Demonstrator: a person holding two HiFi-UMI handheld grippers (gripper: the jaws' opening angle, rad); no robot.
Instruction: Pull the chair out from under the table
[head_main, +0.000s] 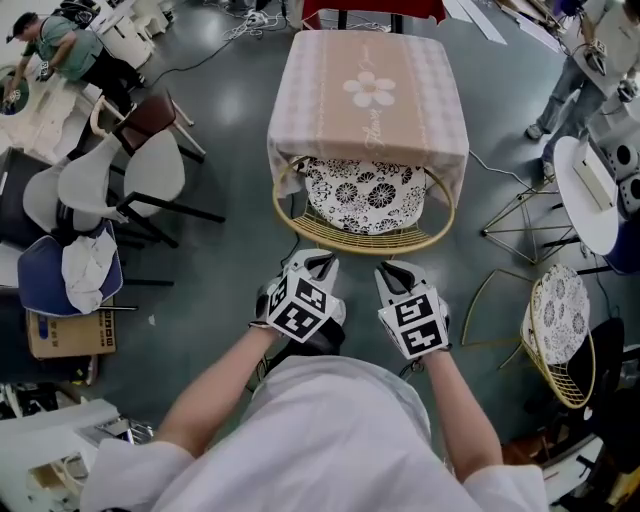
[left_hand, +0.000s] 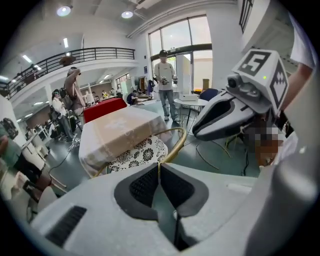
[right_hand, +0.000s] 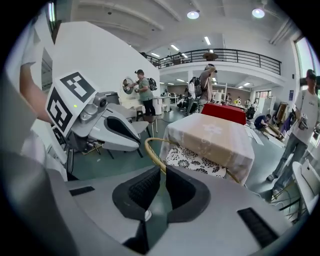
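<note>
The chair (head_main: 365, 196) has a gold wicker rim (head_main: 362, 243) and a black-and-white floral cushion. It is tucked under the table (head_main: 368, 90), which wears a pink cloth. My left gripper (head_main: 320, 264) and right gripper (head_main: 393, 270) hover side by side just short of the rim's near edge, both shut with nothing between the pads. In the left gripper view the shut jaws (left_hand: 159, 167) point at the chair's rim (left_hand: 177, 142) and the table (left_hand: 120, 130). Past the shut right jaws (right_hand: 164, 170), the right gripper view shows the chair's rim (right_hand: 151, 150), the cushion (right_hand: 192, 160) and the table (right_hand: 212, 132).
A second wicker chair (head_main: 560, 335) stands at the right beside a wire-frame stand (head_main: 525, 215). White and dark chairs (head_main: 120, 180) crowd the left, with a cardboard box (head_main: 70, 335) near them. People stand farther back. Grey floor lies between me and the chair.
</note>
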